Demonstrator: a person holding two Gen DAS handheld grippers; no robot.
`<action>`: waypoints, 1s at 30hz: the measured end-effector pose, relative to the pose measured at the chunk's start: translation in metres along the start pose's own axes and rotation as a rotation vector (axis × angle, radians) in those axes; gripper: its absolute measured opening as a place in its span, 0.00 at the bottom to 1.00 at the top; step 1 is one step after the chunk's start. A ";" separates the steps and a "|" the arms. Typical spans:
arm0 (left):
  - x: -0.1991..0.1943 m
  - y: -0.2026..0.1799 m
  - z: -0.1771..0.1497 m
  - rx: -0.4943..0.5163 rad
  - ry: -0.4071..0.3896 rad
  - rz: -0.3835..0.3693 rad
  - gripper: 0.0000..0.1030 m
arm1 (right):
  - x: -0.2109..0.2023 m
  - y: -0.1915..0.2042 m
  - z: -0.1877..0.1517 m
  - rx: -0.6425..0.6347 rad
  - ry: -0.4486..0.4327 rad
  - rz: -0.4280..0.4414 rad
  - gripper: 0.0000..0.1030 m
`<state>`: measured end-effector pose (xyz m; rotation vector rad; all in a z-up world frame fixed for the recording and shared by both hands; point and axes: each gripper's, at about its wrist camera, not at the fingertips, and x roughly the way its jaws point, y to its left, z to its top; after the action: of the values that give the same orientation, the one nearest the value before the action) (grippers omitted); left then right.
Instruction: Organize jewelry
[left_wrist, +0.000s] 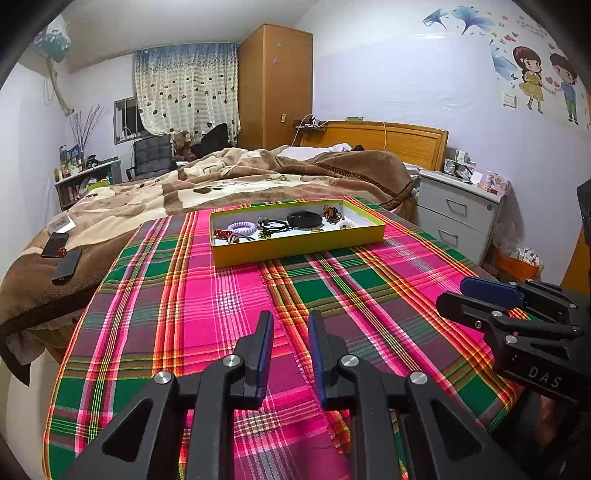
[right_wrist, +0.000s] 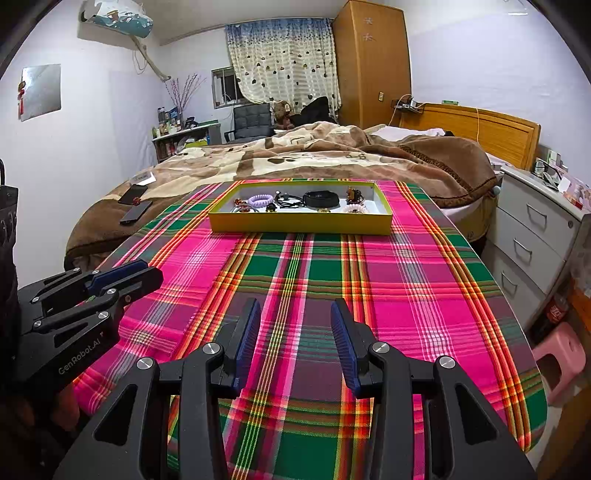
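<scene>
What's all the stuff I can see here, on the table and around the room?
Tray: one, yellow, far end of the table.
Coil hair tie: one, lilac, left part of the tray.
Black band: one, middle of the tray.
Other small jewelry: several pieces in the tray, too small to tell.
Tablecloth: one, pink and green plaid, over the table.
Phones: two, dark, on the blanket left of the table.
Blanket: one, brown and cream, on the bed.
Wardrobe: one, wooden, back corner.
Nightstand: one, grey, right of the bed.
Stool: one, pink, right of the table.
Left gripper: black, open, empty.
Right gripper: black, open, empty.
</scene>
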<state>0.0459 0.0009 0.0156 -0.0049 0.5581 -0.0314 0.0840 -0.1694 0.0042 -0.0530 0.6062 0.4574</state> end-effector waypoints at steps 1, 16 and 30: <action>0.000 0.000 0.000 0.000 -0.001 -0.001 0.18 | 0.000 0.000 0.000 0.000 0.001 0.001 0.39; 0.000 -0.001 0.000 0.001 0.000 0.003 0.18 | 0.000 0.001 0.000 0.000 0.003 0.000 0.39; 0.002 0.004 -0.004 -0.013 0.009 -0.001 0.18 | 0.000 0.001 0.000 -0.001 0.003 -0.001 0.39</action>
<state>0.0460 0.0052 0.0111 -0.0174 0.5675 -0.0290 0.0838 -0.1685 0.0046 -0.0551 0.6088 0.4570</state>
